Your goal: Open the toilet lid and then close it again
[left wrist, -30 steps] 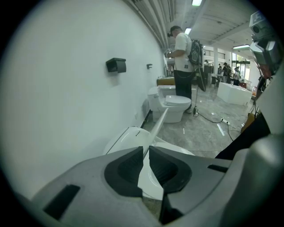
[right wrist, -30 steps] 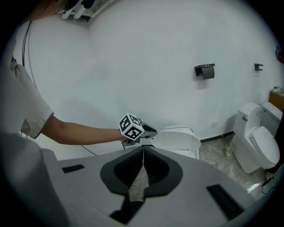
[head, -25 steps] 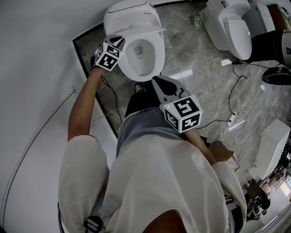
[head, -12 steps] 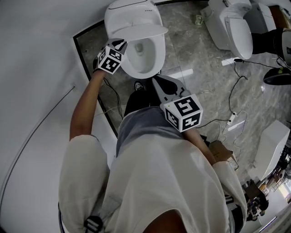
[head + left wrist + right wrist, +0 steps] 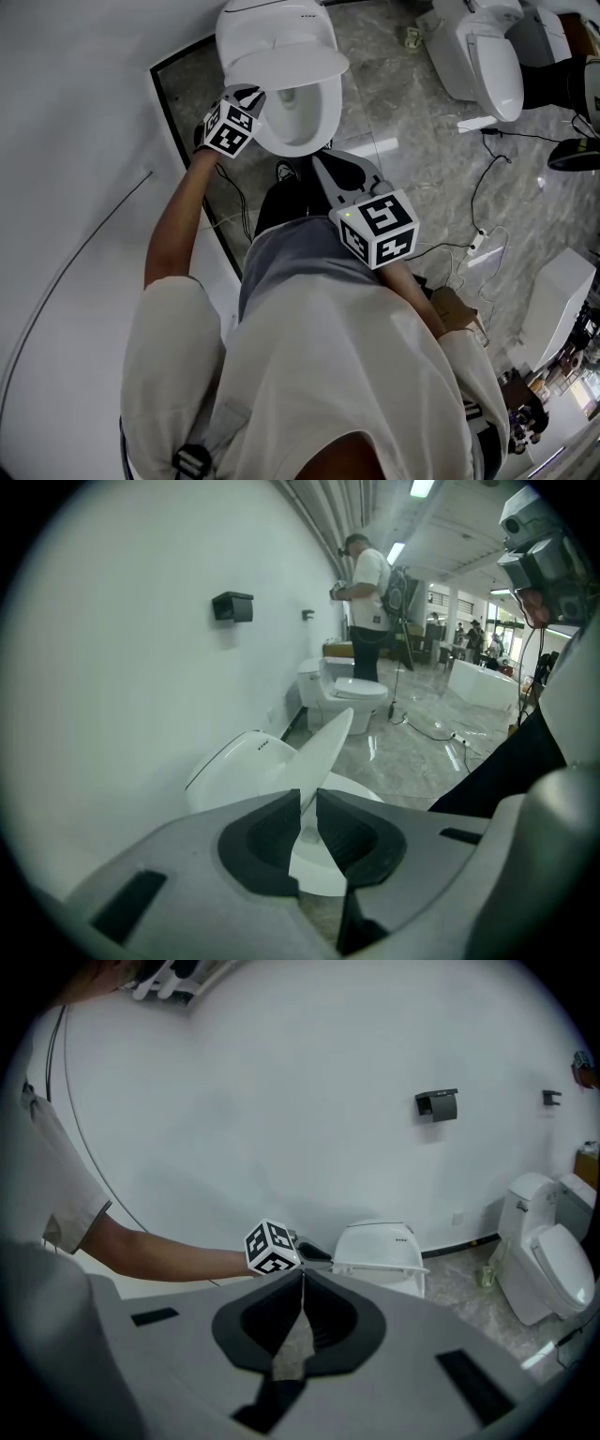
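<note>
A white toilet (image 5: 298,117) stands against the wall, its lid (image 5: 281,64) tilted partway over the open bowl. My left gripper (image 5: 249,95) is at the lid's left edge. In the left gripper view the thin lid edge (image 5: 323,752) runs between the jaws of the left gripper (image 5: 307,803), which have just been opening slightly and still pinch it. My right gripper (image 5: 323,167) hangs in front of the bowl, apart from it. In the right gripper view the right gripper (image 5: 302,1279) is shut on nothing, and the toilet (image 5: 380,1246) lies beyond it.
More white toilets (image 5: 478,56) stand at the upper right. Cables (image 5: 487,187) trail over the marble floor. A white wall (image 5: 75,141) runs along the left. A person (image 5: 367,583) stands far off by another toilet. A black holder (image 5: 232,605) is on the wall.
The lid has tipped further forward over the bowl, and my left gripper has moved with it toward the bowl's front. The right gripper has stayed put.
</note>
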Motion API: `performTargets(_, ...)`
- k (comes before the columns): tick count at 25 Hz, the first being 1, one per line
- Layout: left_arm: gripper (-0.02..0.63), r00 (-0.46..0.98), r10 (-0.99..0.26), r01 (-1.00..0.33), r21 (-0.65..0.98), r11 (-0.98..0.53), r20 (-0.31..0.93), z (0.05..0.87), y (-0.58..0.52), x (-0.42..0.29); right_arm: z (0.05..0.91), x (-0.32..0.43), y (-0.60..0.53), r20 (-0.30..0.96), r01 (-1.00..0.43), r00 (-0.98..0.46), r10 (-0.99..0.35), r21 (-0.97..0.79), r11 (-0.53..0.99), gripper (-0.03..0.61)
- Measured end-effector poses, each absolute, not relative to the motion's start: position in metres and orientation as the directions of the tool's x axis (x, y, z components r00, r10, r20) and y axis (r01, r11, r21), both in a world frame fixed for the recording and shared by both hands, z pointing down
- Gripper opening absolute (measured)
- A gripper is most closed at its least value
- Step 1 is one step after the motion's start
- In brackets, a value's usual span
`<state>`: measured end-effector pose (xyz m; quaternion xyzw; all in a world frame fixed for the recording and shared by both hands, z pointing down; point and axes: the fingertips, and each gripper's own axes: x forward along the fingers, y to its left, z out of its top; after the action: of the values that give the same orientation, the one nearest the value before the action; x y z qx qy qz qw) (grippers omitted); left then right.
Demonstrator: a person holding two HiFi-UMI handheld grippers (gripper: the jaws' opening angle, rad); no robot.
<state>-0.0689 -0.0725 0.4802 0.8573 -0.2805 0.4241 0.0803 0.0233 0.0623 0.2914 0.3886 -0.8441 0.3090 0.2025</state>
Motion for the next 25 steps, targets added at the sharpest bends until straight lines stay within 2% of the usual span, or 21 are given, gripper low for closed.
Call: performTargets(25,0.043,0.486,-0.335,-0.493,-0.063,-0.868,0.807,0.514,-0.023,-0.063,0.309,0.02,0.074,0.603,-0.776,-0.621,-0.501,-0.383,0.501,0.011)
